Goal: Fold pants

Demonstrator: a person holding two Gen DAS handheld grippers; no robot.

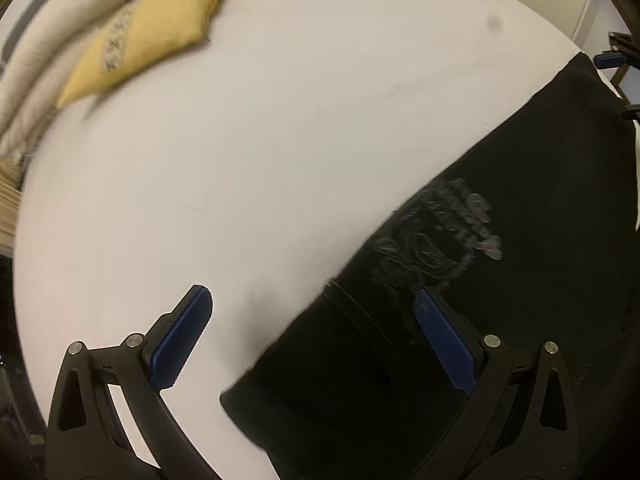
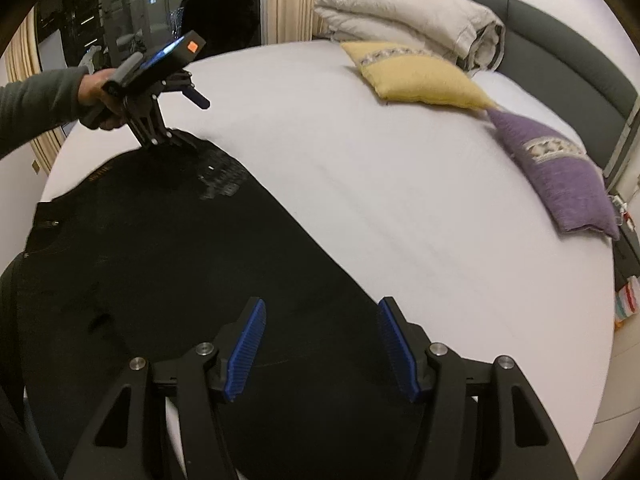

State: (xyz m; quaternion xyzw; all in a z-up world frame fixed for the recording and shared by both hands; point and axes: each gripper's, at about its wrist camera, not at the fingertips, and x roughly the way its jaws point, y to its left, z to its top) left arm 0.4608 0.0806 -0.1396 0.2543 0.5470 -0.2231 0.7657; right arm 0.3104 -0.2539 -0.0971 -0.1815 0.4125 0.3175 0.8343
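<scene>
Black pants (image 2: pixel 152 256) lie flat on the white bed sheet (image 2: pixel 380 184), with a faded print (image 1: pixel 440 236) on the cloth. In the left wrist view the pants (image 1: pixel 500 280) fill the lower right. My left gripper (image 1: pixel 312 320) is open, one blue pad over the sheet and the other over the pants. It also shows in the right wrist view (image 2: pixel 188 120), held over the far end of the pants. My right gripper (image 2: pixel 322 320) is open and empty above the near edge of the pants.
A yellow pillow (image 2: pixel 416 76) and a purple pillow (image 2: pixel 556 168) lie at the far side of the bed. A folded cream duvet (image 2: pixel 412 20) rests against the dark headboard (image 2: pixel 568 40). Curtains and a dark window stand behind.
</scene>
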